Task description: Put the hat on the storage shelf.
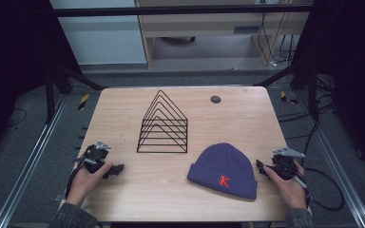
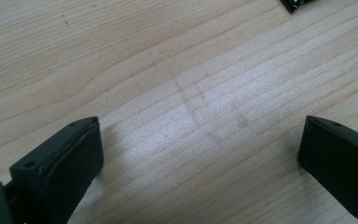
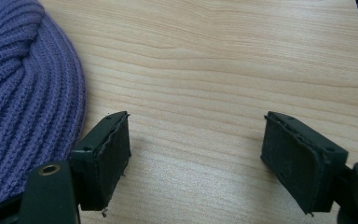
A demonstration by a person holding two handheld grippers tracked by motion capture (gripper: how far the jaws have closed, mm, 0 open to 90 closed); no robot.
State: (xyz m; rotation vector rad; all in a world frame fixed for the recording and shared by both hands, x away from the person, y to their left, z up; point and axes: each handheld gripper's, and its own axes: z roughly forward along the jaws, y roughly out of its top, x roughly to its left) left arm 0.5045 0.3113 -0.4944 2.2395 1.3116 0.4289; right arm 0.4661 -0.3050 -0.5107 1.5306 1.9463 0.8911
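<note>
The purple hat lies at the lower right, just beside the right gripper. Both grippers, left gripper too, gape wide, holding nothing, maybe resting on the table.

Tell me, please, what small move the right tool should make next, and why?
Probably slide the right tool sideways onto the purple beanie: its jaws stand open with only bare table between them, and the beanie's knit edge lies just beside one jaw, untouched.
</note>
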